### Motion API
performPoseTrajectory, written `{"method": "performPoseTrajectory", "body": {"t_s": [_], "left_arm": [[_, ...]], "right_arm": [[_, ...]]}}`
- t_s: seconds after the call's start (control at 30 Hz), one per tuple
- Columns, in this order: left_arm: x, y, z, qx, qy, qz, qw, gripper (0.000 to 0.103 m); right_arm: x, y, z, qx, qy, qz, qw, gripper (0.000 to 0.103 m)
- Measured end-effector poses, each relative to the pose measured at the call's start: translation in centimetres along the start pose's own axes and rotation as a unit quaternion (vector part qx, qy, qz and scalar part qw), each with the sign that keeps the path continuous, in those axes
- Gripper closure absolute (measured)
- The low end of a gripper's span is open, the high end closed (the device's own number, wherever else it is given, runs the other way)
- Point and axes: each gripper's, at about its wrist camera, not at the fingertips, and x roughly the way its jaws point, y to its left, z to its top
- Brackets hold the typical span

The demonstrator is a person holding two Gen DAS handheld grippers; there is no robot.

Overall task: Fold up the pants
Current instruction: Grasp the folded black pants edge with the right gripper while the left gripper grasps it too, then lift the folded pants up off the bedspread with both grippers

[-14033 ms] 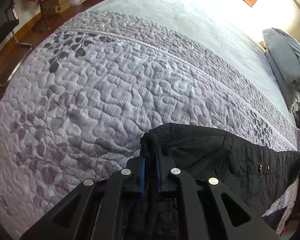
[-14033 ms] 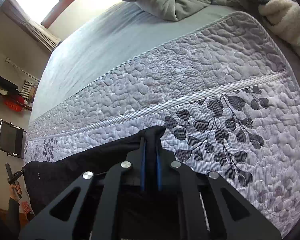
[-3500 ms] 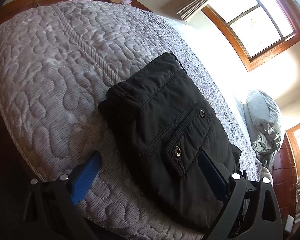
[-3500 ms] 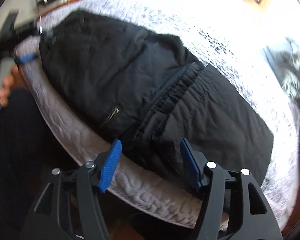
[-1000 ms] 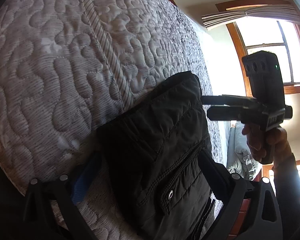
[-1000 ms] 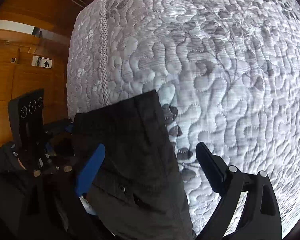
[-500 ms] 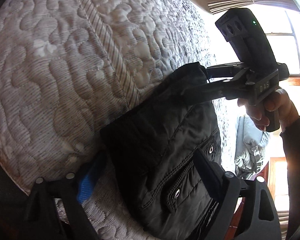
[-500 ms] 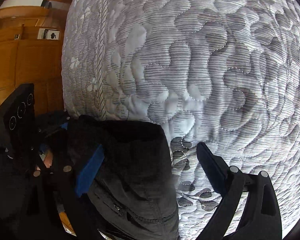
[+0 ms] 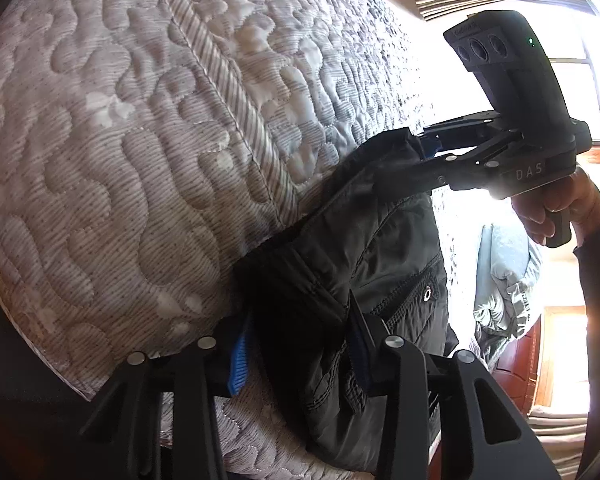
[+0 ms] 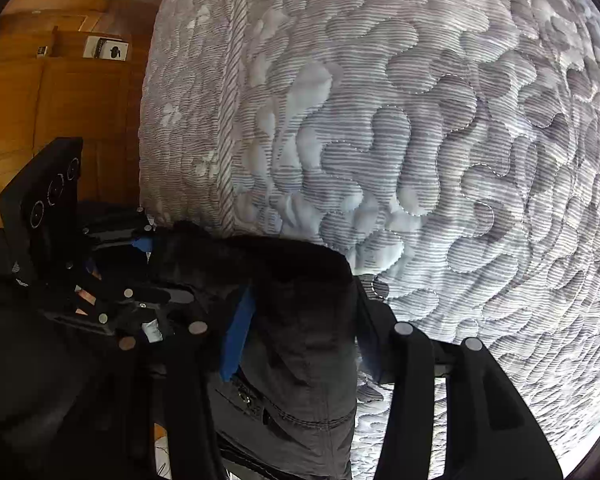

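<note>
Quilted grey bedspread (image 9: 148,168) fills most of both views, its puffed, meandering stitching crossed by one striped band (image 9: 228,92), and the far stretch of it lies bare, with free room beyond the bundle. Folded black pants (image 9: 372,264) sit at the near edge of the bed, a thick padded bundle with a stitched pocket flap and metal snaps.

From the left wrist, the left gripper (image 9: 300,344) has its blue-padded jaws closing around the bundle's near end, fabric bulging between them. That view alone shows the right gripper (image 9: 416,152) from the side, nipping the far corner of the pants, with a hand (image 9: 560,208) on its handle, a bright window (image 9: 572,80) and a pillow (image 9: 504,272) behind.

From the right wrist, the right gripper (image 10: 304,328) is likewise closing on dark cloth, and only there do the wooden floor (image 10: 60,92) and the left gripper (image 10: 140,248) show.
</note>
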Motion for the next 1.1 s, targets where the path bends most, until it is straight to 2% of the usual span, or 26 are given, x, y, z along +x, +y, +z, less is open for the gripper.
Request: {"method": "performPoseTrajectory", "body": {"t_s": [0.13, 0.43, 0.7, 1.1], "left_arm": [[-1.0, -0.4, 0.1, 0.017, -0.003, 0.0, 0.9998, 0.068], [-3.1, -2.7, -0.3, 0.053, -0.019, 0.003, 0.9984, 0.07], [-5.9, -6.6, -1.7, 0.1, -0.042, 0.007, 0.9941, 0.071], [-8.9, -12.7, -6.0, 0.162, -0.065, 0.017, 0.9846, 0.072]], "right_arm": [[-0.4, 1.7, 0.1, -0.016, 0.009, -0.02, 1.0, 0.068], [-2.8, 4.8, -1.4, -0.031, -0.005, -0.058, 0.998, 0.074], [-6.1, 8.3, -5.1, -0.028, -0.033, -0.104, 0.994, 0.075], [-9.3, 12.8, -10.6, -0.027, -0.069, -0.167, 0.983, 0.079]]}}
